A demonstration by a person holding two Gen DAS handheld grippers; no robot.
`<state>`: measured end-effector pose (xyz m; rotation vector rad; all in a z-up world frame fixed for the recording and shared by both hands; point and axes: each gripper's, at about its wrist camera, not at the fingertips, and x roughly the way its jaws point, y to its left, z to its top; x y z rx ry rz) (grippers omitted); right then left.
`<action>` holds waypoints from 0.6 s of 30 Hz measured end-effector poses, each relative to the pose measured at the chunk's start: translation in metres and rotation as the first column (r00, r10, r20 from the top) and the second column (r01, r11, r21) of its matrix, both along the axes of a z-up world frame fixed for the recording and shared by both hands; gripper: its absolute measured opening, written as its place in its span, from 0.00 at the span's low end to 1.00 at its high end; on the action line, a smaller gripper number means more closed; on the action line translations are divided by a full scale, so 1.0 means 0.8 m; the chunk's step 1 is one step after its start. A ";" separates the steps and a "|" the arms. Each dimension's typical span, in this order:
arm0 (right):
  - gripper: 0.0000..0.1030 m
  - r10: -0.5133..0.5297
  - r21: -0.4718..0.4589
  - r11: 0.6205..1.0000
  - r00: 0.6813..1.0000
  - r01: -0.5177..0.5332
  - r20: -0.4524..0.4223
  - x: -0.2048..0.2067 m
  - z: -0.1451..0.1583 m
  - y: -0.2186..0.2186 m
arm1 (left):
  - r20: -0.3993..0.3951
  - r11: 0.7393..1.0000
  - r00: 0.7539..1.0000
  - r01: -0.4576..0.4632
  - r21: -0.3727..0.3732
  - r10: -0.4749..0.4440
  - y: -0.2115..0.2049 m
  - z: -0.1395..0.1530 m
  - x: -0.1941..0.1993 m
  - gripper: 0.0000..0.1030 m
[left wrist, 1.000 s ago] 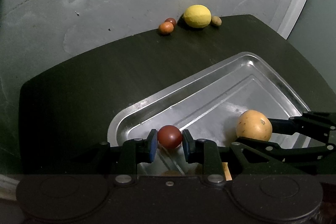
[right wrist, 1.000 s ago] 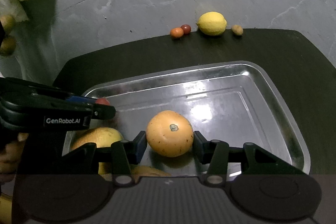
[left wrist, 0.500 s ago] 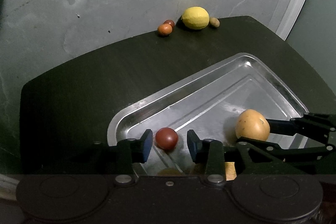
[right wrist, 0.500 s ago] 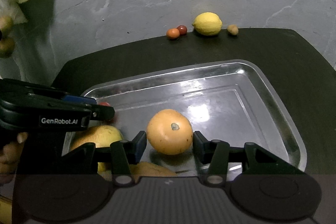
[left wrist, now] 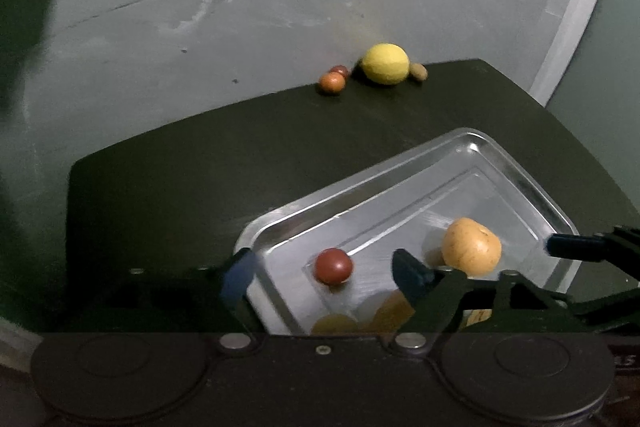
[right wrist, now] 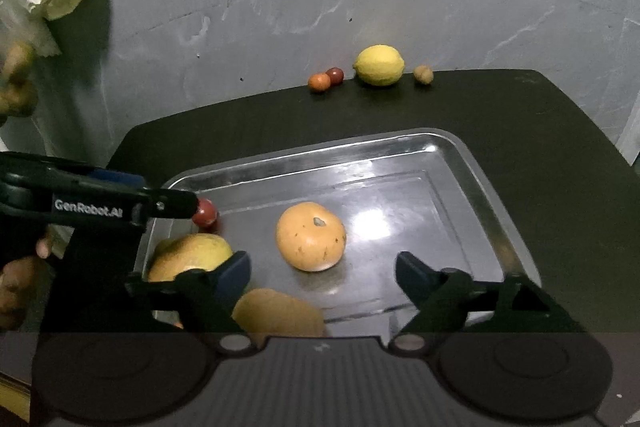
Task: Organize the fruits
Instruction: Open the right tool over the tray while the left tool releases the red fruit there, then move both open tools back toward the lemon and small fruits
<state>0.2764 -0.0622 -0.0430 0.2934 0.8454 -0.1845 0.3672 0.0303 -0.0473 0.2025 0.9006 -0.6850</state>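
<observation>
In the tray, the left view shows the left gripper now spread wide, the red fruit it pinched a second ago lying released between its fingers. From the right view, the right gripper has likewise spread, leaving the orange mid-tray. Both are delivered. Beyond the tray, a lemon and three small fruits wait; nothing blocks them.
</observation>
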 end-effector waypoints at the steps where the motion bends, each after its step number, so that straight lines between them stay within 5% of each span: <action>1: 0.88 0.000 -0.003 1.000 1.000 0.000 -0.002 -0.002 0.002 0.000 | 0.001 1.000 1.000 -0.009 -0.002 0.009 0.004 0.001 0.000 0.84; 6: 0.98 0.010 -0.014 1.000 1.000 -0.010 -0.027 -0.016 0.012 0.003 | -0.002 0.998 0.998 -0.060 0.004 0.060 0.027 0.005 0.002 0.91; 18: 1.00 0.090 -0.025 0.995 0.984 -0.095 -0.156 -0.027 0.017 0.034 | -0.016 0.983 0.985 -0.170 0.065 0.171 0.093 0.002 0.007 0.99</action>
